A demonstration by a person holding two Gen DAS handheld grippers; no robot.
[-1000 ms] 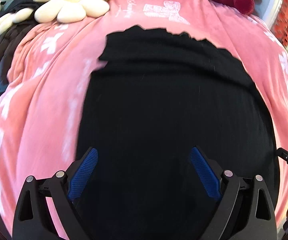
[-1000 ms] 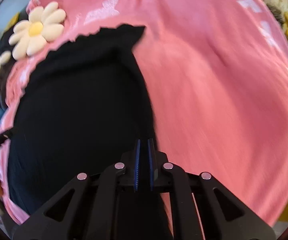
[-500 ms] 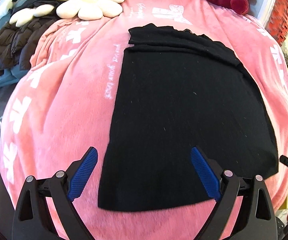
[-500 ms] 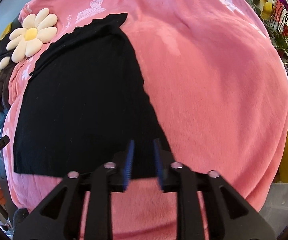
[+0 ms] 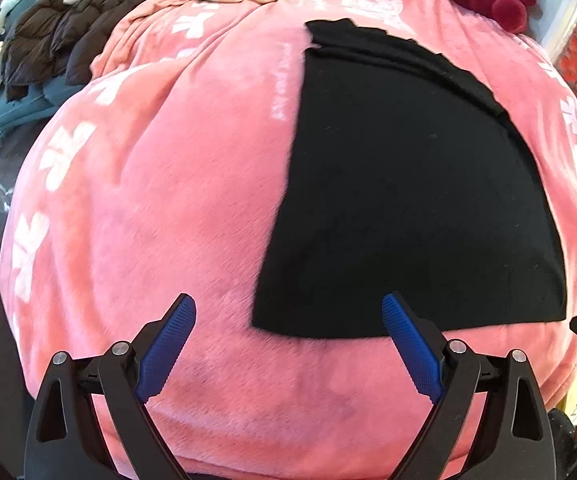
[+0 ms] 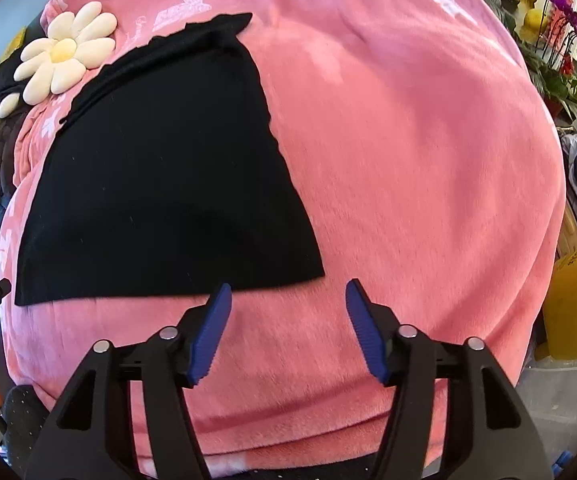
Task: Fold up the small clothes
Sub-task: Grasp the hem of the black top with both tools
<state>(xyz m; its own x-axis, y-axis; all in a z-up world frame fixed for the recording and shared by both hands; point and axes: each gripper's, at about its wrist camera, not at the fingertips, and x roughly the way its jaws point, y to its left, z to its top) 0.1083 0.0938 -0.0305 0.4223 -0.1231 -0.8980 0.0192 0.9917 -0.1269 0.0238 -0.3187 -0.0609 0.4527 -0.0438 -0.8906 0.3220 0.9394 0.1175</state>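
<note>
Garment: I see the black garment (image 5: 408,200) lying flat and folded on the pink blanket (image 5: 168,200), nothing touching it.
Left gripper (image 5: 288,320): my jaws are spread wide over bare blanket, just beside the garment's near left corner.
Right gripper (image 6: 288,300): its jaws have just been opening, nothing between them, near the garment's right corner.
Background: a daisy cushion (image 6: 62,50) beyond the garment.

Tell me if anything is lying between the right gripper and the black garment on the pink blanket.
Nothing visible. The right gripper, jaws just opened and empty, hangs at the near edge of the black garment, with only bare pink blanket between them.
</note>
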